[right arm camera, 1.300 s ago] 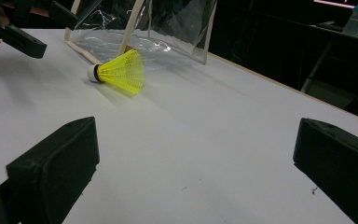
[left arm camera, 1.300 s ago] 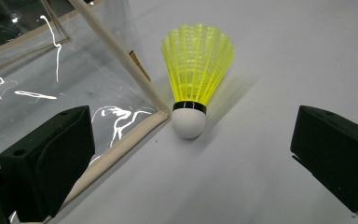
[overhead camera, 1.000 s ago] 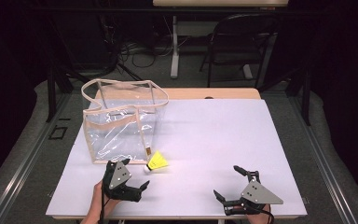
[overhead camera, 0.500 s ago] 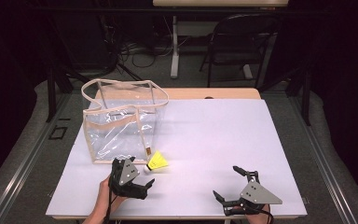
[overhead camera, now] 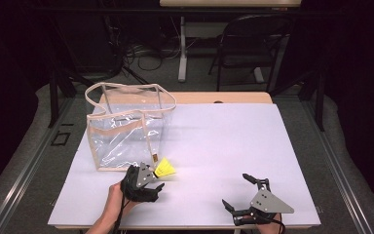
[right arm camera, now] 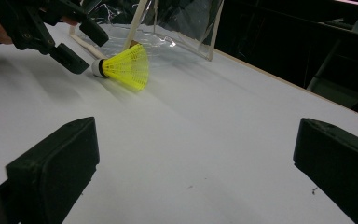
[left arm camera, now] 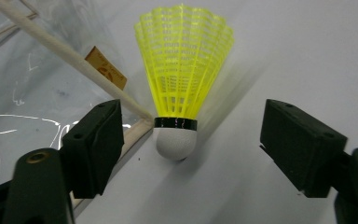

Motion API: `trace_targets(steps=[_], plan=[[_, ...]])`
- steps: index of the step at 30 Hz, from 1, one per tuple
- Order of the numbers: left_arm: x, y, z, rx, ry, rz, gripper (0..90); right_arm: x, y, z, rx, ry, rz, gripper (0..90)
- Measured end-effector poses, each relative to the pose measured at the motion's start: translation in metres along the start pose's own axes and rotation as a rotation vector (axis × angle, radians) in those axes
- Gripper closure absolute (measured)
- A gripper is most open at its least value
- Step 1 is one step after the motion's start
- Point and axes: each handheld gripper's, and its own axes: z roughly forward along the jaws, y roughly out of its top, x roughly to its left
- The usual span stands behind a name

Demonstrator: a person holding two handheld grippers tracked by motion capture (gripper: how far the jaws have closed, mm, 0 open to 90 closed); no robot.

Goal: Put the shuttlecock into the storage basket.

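Two black jaws of my left hand-held gripper (left arm camera: pixel 186 154) have just been closing around the yellow shuttlecock (left arm camera: pixel 182 74), not touching its white cork. It lies on the tabletop (overhead camera: pixel 233 146) beside the clear bag (overhead camera: pixel 126 126), whose small brown tag (left arm camera: pixel 105 67) is unreadable. My right hand-held gripper (overhead camera: pixel 246 195) rests open.

Nothing here can be read. The small brown tag (left arm camera: pixel 105 68) on the clear bag (overhead camera: pixel 126 129) bears marks too blurred to read.

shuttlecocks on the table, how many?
1. The yellow shuttlecock lies on the white table beside the clear bag, between the open jaws of the left gripper. None seen inside the bag.
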Motion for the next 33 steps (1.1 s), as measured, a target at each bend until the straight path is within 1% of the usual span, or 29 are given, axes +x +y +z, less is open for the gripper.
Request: trace_targets(steps=[3,4,6,9,16,18,19,21,22,24,29,33], plan=[[0.0,0.001,0.004,0.02,-0.007,0.011,31.0,0.001,0.0,0.0,0.0,-0.001,0.0,0.0],[0.0,0.002,0.005,0.027,-0.002,0.02,34.6,0.001,0.0,0.0,-0.002,-0.002,0.0,0.0],[0.0,0.003,0.007,0.045,-0.006,0.034,36.3,0.001,0.0,0.0,-0.001,-0.001,0.0,0.0],[0.0,0.004,0.009,0.056,-0.001,0.039,39.8,0.0,0.0,0.0,0.0,0.0,-0.002,0.0],[0.004,0.004,0.014,0.068,0.001,0.034,46.1,0.001,0.0,-0.001,-0.003,-0.004,-0.002,0.0],[0.005,0.004,0.015,0.07,-0.002,0.031,50.1,0.001,0.0,-0.001,-0.001,-0.003,-0.002,0.0],[0.005,0.004,0.015,0.071,0.001,0.028,50.1,0.001,0.0,-0.001,-0.001,-0.003,-0.002,0.0],[0.006,0.003,0.015,0.077,-0.01,0.03,52.9,0.001,0.0,-0.001,-0.001,-0.003,-0.001,0.0],[0.007,0.003,0.015,0.075,-0.008,0.029,54.8,0.001,0.001,-0.001,-0.004,-0.004,-0.002,0.0],[0.007,0.003,0.015,0.079,-0.013,0.028,55.8,0.001,0.001,-0.001,-0.004,-0.004,-0.002,0.0],[0.007,0.002,0.016,0.086,-0.007,0.029,57.8,0.001,0.001,-0.001,-0.002,-0.004,-0.003,0.0],[0.008,0.002,0.017,0.094,-0.004,0.04,59.4,0.001,0.001,-0.001,-0.004,-0.006,-0.004,0.0]])
